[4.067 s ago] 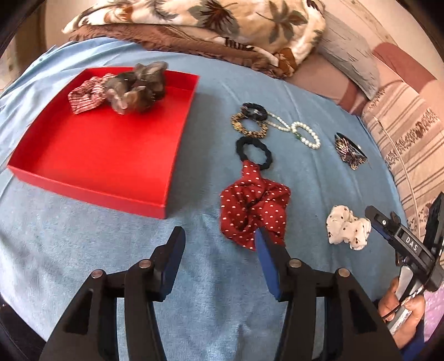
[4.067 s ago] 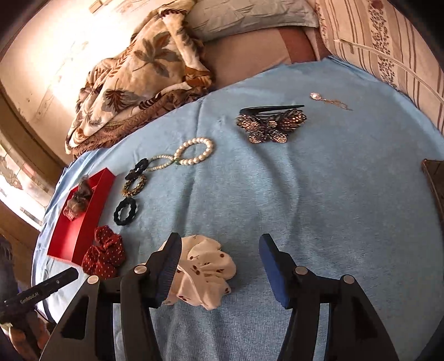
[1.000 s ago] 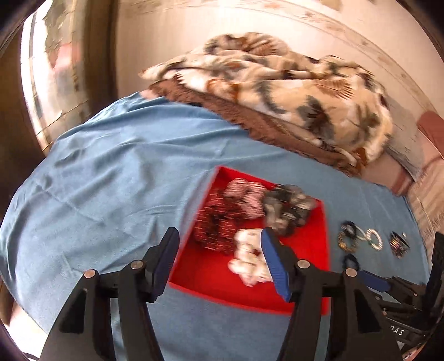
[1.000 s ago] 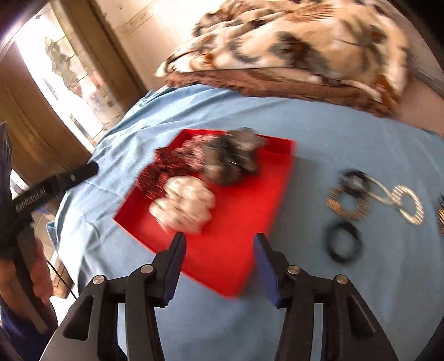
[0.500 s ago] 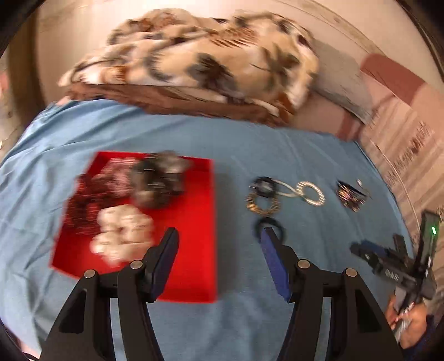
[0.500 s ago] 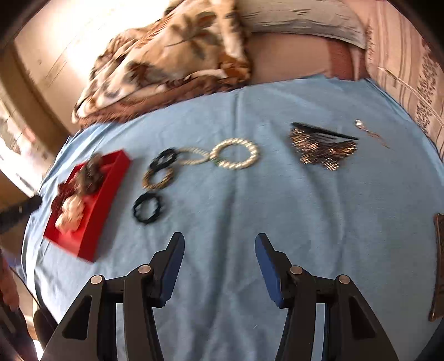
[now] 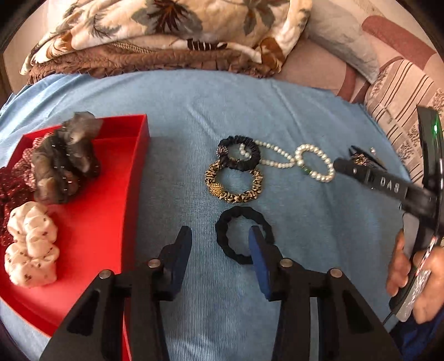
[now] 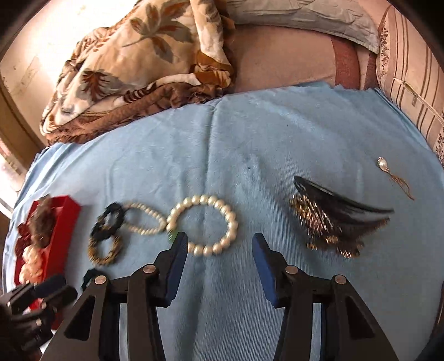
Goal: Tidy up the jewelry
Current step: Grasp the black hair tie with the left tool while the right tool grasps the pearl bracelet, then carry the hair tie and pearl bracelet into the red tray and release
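My left gripper (image 7: 220, 244) is open and empty, low over the blue cloth, its right finger over the near edge of a plain black scrunchie (image 7: 244, 234). Beyond lie a leopard-print scrunchie (image 7: 234, 182), a small black scrunchie (image 7: 238, 152) and a pearl bracelet (image 7: 315, 163). The red tray (image 7: 111, 200) at left holds grey, white and red scrunchies. My right gripper (image 8: 219, 251) is open and empty, just in front of the pearl bracelet (image 8: 205, 225). A beaded black hair clip (image 8: 333, 219) lies to its right, and a small earring (image 8: 388, 172) farther right.
A folded leaf-print blanket (image 7: 166, 30) and pillows (image 8: 305, 14) lie along the far edge of the bed. A striped cushion (image 7: 402, 91) lies at the right. The right gripper's body (image 7: 388, 186) and the hand holding it show at the right of the left wrist view.
Both grippers have swung away from the red tray, right and down toward the loose pieces on the cloth. The red and white scrunchies that lay on the cloth earlier are now in the tray.
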The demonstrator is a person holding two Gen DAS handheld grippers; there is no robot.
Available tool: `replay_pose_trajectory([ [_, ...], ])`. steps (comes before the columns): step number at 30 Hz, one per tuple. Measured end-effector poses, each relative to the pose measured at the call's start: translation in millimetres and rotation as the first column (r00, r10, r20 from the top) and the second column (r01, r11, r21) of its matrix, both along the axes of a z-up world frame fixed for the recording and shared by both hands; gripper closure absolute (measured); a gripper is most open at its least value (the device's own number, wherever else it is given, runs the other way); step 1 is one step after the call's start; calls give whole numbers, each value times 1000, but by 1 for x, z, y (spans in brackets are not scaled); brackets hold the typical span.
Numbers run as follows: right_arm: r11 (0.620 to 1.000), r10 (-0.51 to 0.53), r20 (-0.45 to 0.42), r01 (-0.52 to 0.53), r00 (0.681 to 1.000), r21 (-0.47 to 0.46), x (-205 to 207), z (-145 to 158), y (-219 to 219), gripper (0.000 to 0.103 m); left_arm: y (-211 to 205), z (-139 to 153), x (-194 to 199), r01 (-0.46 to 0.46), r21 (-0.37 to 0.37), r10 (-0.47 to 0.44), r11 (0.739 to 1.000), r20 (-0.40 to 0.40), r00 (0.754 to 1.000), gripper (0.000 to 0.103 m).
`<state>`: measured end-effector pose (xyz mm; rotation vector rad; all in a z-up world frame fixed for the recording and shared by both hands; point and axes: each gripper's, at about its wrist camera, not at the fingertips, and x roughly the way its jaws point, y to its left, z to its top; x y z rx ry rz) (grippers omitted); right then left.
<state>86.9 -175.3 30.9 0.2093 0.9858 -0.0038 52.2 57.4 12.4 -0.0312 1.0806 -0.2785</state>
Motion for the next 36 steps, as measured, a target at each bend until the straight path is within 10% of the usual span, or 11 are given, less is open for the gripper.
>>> replay_pose_trajectory([
  [11,998,6,-17,-7,1000,-60,28,-19,8,53,-10,-17,12,22,4,-22,1000,-10,1000,64],
  [17,995,6,-33,-9,999,-97,31,-22,8,92,-16,-19,8,29,26,-29,999,-6,1000,94],
  [36,994,89,92,-95,992,59,-54,57,35,92,26,66,-65,-5,-129,17,992,93,996,94],
])
